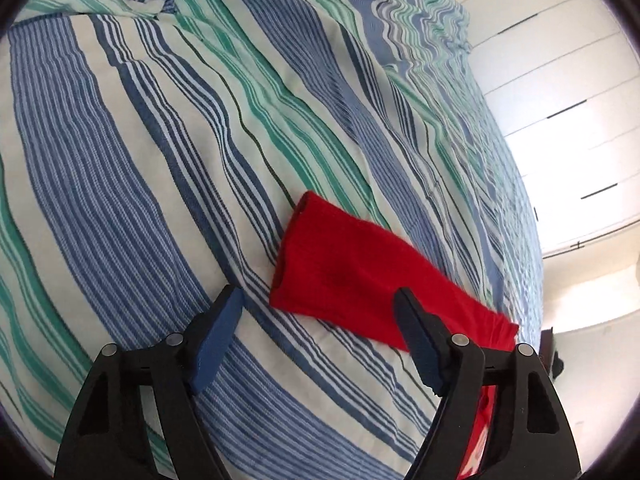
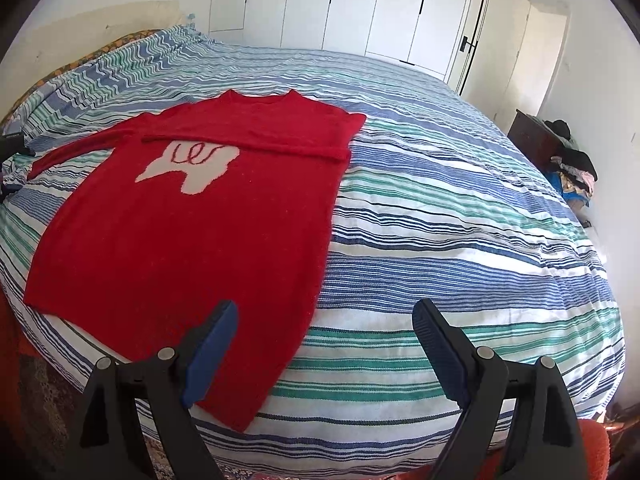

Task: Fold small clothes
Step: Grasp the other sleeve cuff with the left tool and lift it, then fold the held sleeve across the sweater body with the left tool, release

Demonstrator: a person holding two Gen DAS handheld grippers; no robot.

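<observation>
A red sweater lies flat, front up, on the striped bedspread, filling the 9 to 12 o'clock part of the right wrist view. A pale motif with a red squiggle shows on its chest. One sleeve is folded across the chest just below the neckline, its cuff end reaching the body's edge toward 1 o'clock. The other sleeve stretches out flat toward 9 o'clock. The hem runs down to 6 o'clock, close to the bed's near edge.

In the left wrist view, that outstretched sleeve's cuff lies on the bedspread near the centre, running toward 4 o'clock.

The left tool hangs over the cuff with its jaws spread wide and nothing clamped; the sleeve passes behind its 3 o'clock finger, and whether that finger touches the cloth cannot be told. The right tool is likewise released, jaws wide apart, empty, hanging over the sweater's lower corner and the bare stripes beside it.

White wardrobe doors stand beyond the bed at 12 o'clock, and a dark stand with piled clothes sits at 3 o'clock.
</observation>
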